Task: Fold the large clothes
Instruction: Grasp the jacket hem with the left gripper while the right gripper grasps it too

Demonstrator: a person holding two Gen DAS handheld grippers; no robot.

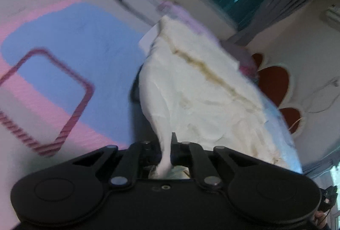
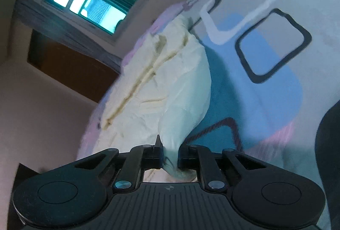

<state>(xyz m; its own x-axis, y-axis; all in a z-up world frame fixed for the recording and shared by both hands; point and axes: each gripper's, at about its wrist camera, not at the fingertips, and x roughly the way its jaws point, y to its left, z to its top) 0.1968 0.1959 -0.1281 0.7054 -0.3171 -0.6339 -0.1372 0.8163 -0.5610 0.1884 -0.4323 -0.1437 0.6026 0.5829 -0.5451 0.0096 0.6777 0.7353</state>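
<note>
The patterned bedsheet (image 1: pixel 63 43) served as the landmark: everything lay on or above it. Seen from the left wrist, its pink and blue blocks filled the left of the view, and the cream garment (image 1: pixel 201 85) lay to the right of them, spread over the sheet toward the far edge of the bed, with a yellowish seam or trim running along its length. The left gripper (image 1: pixel 166 151) was clamped on a gathered fold of that cloth, which rose off the sheet in a taut, narrow neck between the jaws.

From the right wrist the order reversed: the garment (image 2: pixel 161 81) lay to the left of the sheet's (image 2: pixel 276 60) blue and black-outlined squares, near the bed's edge below the window (image 2: pixel 89 0). The right gripper (image 2: pixel 170 157) was likewise pinched shut on a bunched ridge of fabric lifted above the sheet.

The cloth looked light, thin and very limp, wrinkling and draping from each pinch instead of holding any shape. I judged it would sag between the two holds and slide easily over the sheet. Which part of the garment each gripper held could not be told; holds at corners or hem edges, kept well apart, would probably keep it flatter for a fold.
</note>
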